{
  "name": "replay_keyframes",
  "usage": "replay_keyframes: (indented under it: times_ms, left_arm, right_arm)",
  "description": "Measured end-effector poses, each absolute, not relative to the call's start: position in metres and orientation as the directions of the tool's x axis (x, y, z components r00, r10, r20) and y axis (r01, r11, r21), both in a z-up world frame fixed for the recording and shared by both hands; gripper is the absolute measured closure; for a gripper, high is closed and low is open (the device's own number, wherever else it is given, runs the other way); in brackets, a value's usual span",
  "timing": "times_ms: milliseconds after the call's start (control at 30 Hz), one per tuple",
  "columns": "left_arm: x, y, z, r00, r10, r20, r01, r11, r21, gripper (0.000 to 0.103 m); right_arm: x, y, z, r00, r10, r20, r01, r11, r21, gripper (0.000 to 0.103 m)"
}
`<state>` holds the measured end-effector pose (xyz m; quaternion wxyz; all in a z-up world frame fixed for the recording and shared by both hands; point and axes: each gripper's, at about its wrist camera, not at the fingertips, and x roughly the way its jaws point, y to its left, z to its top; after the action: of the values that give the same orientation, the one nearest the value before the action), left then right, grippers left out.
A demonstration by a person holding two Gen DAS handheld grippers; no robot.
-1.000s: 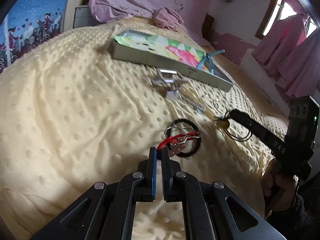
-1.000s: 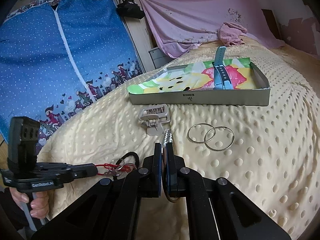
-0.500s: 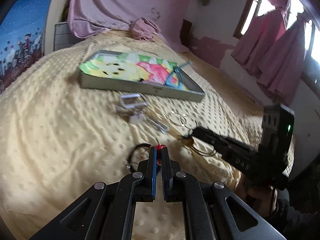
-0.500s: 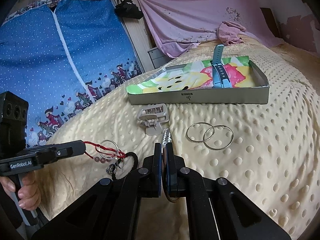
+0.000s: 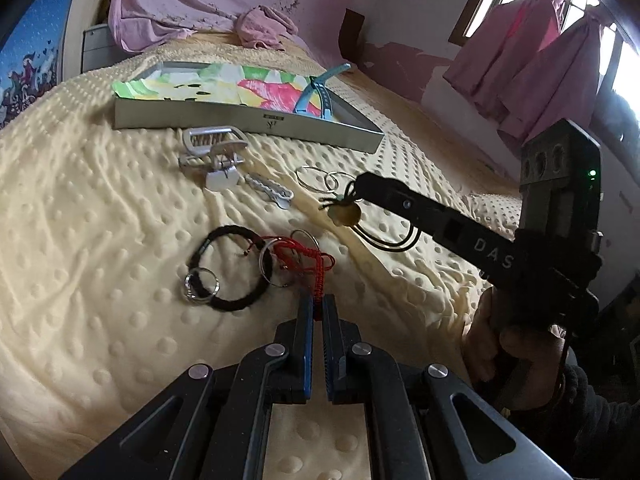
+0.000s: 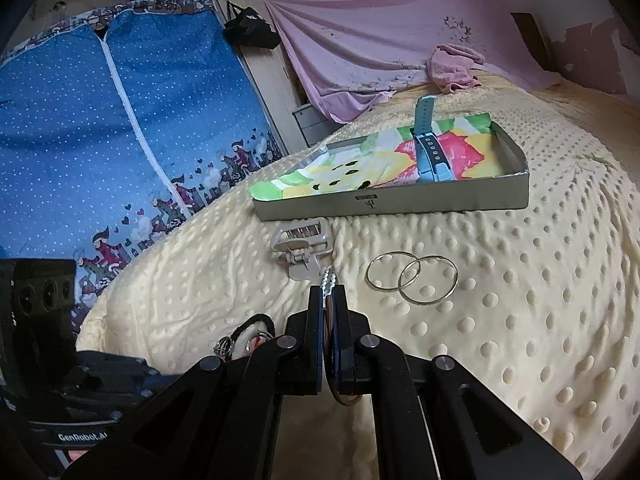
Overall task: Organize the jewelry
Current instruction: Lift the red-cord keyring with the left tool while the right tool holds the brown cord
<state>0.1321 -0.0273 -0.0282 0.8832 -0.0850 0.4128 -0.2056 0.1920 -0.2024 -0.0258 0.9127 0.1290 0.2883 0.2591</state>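
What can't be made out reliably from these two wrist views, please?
- Right wrist view: the left hand-held gripper tip and its red cord, hidden behind the right hand-held gripper.
- Right wrist view: the cord loops between the pads; the pendant hangs out of sight.
- Left wrist view: the amber pendant is too small to identify.
- Both views: the tin tray's logo is illegible.

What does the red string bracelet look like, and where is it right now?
The red string bracelet is a thin braided cord, bright red, looking like woven thread. One end is pinched in the shut left gripper; the rest trails in loose loops on the bumpy yellow blanket, tangled with a silver ring beside the black bracelet.
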Motion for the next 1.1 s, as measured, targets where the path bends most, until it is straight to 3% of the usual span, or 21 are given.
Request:
replay_keyframes:
  times_ms: [467,667,1100]
  left_arm:
    - [0.155,-0.036,-0.043,0.562,-0.426,-0.709,0.272,0.905,-0.328,0.098]
    - [0.158,-0.010,-0.021,0.612,-0.406,-0.679,0.237,0.913,-0.333,0.098]
    - [0.161,0.008,0.039,0.697,-0.400,-0.595,0.275,0.916,-0.293,0.098]
  right_arm:
    - [0.195,-0.199,-0.031,0.677,0.573,-0.462,-0.417,0.816,0.402,0.099]
    - [0.204,-0.197,-0.041,0.649,0.568,-0.506,-0.398,0.820,0.411,0.099]
    - [0.205,-0.196,-0.042,0.653,0.564,-0.505,-0.395,0.823,0.408,0.099]
